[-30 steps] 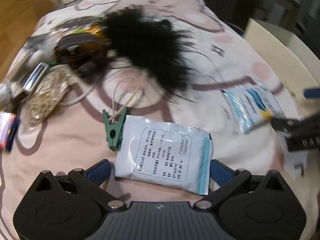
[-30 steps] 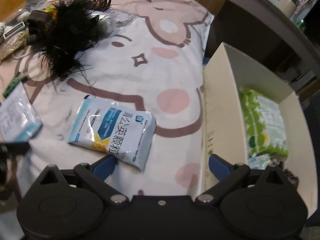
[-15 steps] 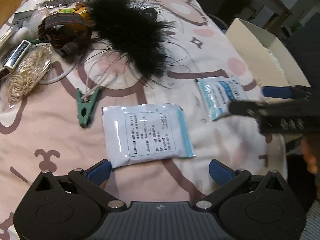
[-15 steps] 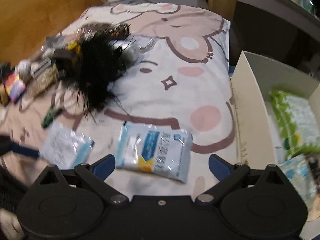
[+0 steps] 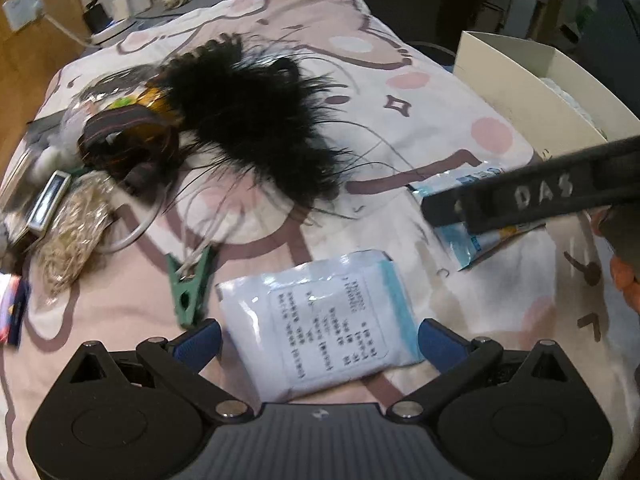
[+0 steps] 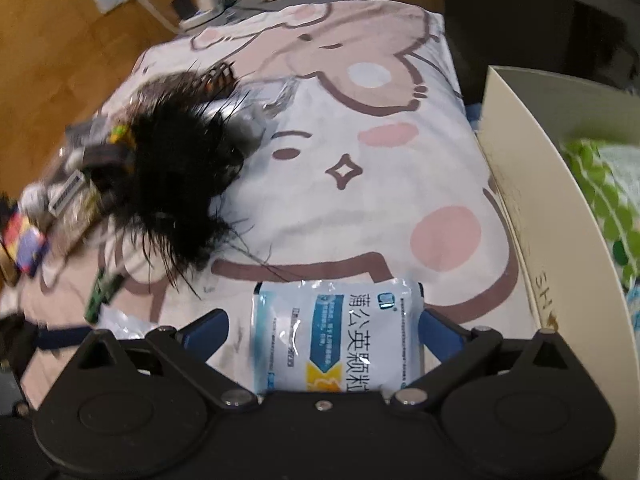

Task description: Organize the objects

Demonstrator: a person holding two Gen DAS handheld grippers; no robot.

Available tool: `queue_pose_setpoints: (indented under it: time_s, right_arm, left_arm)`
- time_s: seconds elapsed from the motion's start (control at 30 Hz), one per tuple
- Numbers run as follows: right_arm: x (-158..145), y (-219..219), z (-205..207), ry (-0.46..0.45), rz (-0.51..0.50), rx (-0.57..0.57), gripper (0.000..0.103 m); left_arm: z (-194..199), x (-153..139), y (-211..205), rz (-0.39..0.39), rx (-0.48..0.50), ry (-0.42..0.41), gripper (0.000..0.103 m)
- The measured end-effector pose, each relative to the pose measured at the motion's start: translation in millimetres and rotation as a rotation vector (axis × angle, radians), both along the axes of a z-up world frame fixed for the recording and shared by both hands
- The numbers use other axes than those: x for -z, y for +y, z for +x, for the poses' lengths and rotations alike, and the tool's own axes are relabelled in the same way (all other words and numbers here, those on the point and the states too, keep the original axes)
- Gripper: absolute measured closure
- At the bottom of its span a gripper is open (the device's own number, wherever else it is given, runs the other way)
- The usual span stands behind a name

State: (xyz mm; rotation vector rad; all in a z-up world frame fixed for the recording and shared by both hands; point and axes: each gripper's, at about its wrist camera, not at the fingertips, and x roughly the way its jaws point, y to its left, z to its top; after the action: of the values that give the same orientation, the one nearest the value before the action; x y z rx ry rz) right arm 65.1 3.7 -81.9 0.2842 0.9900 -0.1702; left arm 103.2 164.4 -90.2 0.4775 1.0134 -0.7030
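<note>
Only the left wrist view shows the pale sachet (image 5: 320, 320) with its framed block of small printed text, too fine to read, and a teal strip along one edge; it lies flat on the bedspread (image 5: 380, 92) between the blue-padded fingers of the left tongs (image 5: 318, 340), which stand wide apart around it without pressing it. In that view the right tongs (image 5: 532, 200) cross in from the right as a dark bar lettered "DAS", low over the second packet. The right wrist view shows that packet face-on: a glossy white and blue medicine sachet (image 6: 336, 340) printed in large Chinese characters, 蒲公英颗粒, with a yellow burst near its lower edge, lying between the spread fingers of the right tongs (image 6: 322, 334), the right-hand pad just beside its edge; whether it touches cannot be told. Only this view looks into the cream box (image 6: 520, 200) at the right, where a green leaf-patterned pack (image 6: 604, 200) lies, and its outer wall bears handwritten letters, "SH" legible. Both views share the shaggy black feather piece (image 5: 256, 116), the green plastic clothes peg (image 5: 188, 284) and a bag of rubber bands (image 5: 72, 228) on the soft cartoon-bear cloth.
</note>
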Motion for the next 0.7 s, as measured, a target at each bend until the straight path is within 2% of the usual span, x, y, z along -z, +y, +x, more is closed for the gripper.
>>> queue_pose_setpoints:
  time_s: [0.23,0.47,0.7]
  right_arm:
    - [8,16,-3,0.034,-0.156,-0.074,0.0]
    - [8,12,-7,0.033,-0.158,-0.038,0.0]
    - [8,14,-13,0.0,-0.174,-0.016,0.0]
  left_arm:
    - [4,6,-4,-0.028,-0.043,-0.003,0.0]
    - [-2,8,0,-0.056,-0.053,-0.038,0.0]
    - [-2,7,0,-0.058,-0.064,-0.037,0.0]
